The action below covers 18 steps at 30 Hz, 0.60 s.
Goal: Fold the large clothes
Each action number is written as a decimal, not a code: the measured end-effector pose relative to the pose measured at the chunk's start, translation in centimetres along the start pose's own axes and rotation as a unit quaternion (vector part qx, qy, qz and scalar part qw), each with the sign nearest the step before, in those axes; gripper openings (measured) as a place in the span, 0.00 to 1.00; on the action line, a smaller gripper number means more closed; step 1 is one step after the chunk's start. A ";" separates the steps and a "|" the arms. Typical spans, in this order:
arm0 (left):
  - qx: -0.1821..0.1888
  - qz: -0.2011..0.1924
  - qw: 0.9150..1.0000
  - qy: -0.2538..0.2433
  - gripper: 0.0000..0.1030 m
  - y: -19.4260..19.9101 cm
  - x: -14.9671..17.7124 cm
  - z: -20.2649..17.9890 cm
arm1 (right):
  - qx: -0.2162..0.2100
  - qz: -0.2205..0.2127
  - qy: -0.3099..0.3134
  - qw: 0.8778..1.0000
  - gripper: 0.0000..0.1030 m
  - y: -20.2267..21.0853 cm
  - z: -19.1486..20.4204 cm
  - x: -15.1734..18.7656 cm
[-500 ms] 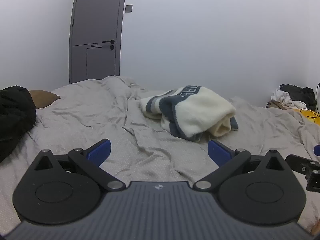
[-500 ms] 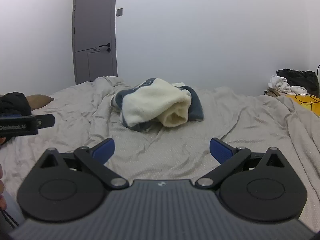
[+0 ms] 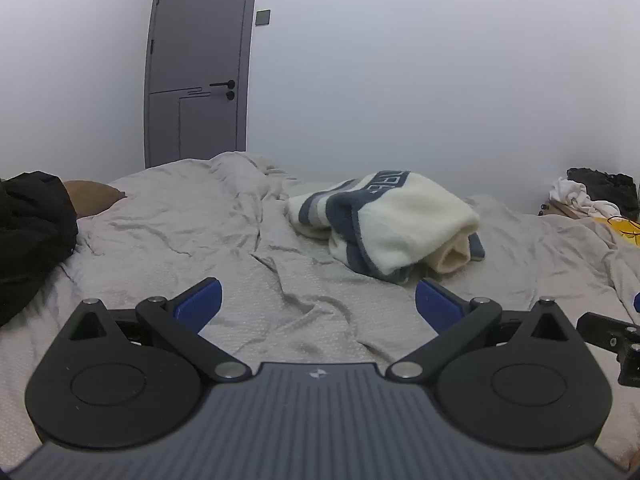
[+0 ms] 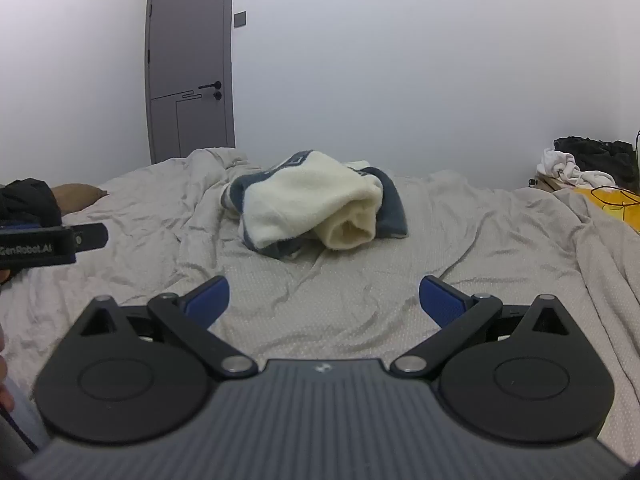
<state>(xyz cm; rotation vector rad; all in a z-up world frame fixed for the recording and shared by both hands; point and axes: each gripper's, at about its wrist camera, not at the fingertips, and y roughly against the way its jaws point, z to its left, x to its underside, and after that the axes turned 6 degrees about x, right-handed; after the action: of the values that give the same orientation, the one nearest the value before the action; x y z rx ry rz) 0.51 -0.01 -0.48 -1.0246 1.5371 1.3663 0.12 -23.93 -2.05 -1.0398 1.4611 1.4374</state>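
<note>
A cream and dark blue fleece garment lies bunched in a heap on the grey bedsheet, ahead and slightly right in the left wrist view. In the right wrist view the same garment lies ahead, a little left of centre. My left gripper hovers over the sheet short of the heap, wide open, nothing between its blue pads. My right gripper is likewise wide open and empty, well short of the garment. The left gripper's side shows at the left edge of the right wrist view.
A black garment and a brown pillow lie at the bed's left. White and dark clothes and a yellow item pile at the far right. A grey door stands shut behind the bed.
</note>
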 end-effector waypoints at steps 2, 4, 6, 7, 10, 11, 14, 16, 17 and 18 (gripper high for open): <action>-0.002 -0.001 1.000 0.002 1.00 -0.1 0.0 0.0 | 0.000 0.002 0.001 1.000 1.00 -0.1 -0.1 0.0; -0.003 -0.003 1.000 0.004 1.00 0.1 -0.1 0.0 | 0.000 0.003 0.000 1.000 1.00 -0.1 -0.1 0.0; -0.003 -0.003 1.000 0.005 1.00 0.1 -0.1 0.0 | 0.002 0.004 0.000 1.000 1.00 -0.2 -0.1 0.0; -0.003 -0.003 1.000 0.005 1.00 0.1 -0.1 0.0 | 0.004 0.003 0.002 1.000 1.00 -0.1 0.0 0.0; -0.002 -0.005 1.000 0.005 1.00 0.0 -0.1 0.0 | 0.005 0.003 0.004 1.000 1.00 -0.2 0.1 0.1; -0.003 -0.005 1.000 0.005 1.00 0.0 -0.1 0.0 | 0.005 0.003 0.004 1.000 1.00 -0.2 0.0 0.0; -0.002 -0.008 1.000 0.005 1.00 0.2 -0.1 0.1 | 0.005 0.001 0.006 1.000 1.00 -0.2 0.0 0.0; -0.004 -0.008 1.000 0.005 1.00 0.3 -0.1 0.1 | 0.007 0.001 0.006 1.000 1.00 -0.1 0.0 0.1; -0.004 -0.008 1.000 0.005 1.00 0.3 -0.1 0.1 | 0.008 0.001 0.006 1.000 1.00 -0.2 0.0 0.1; -0.005 -0.009 1.000 0.005 1.00 0.3 -0.1 0.1 | 0.009 0.001 0.006 1.000 1.00 -0.2 -0.1 0.1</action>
<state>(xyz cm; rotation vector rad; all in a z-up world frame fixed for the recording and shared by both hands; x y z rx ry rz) 0.23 0.13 -0.26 -1.0500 1.5266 1.3601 0.24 -23.98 -2.25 -1.0383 1.4814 1.4191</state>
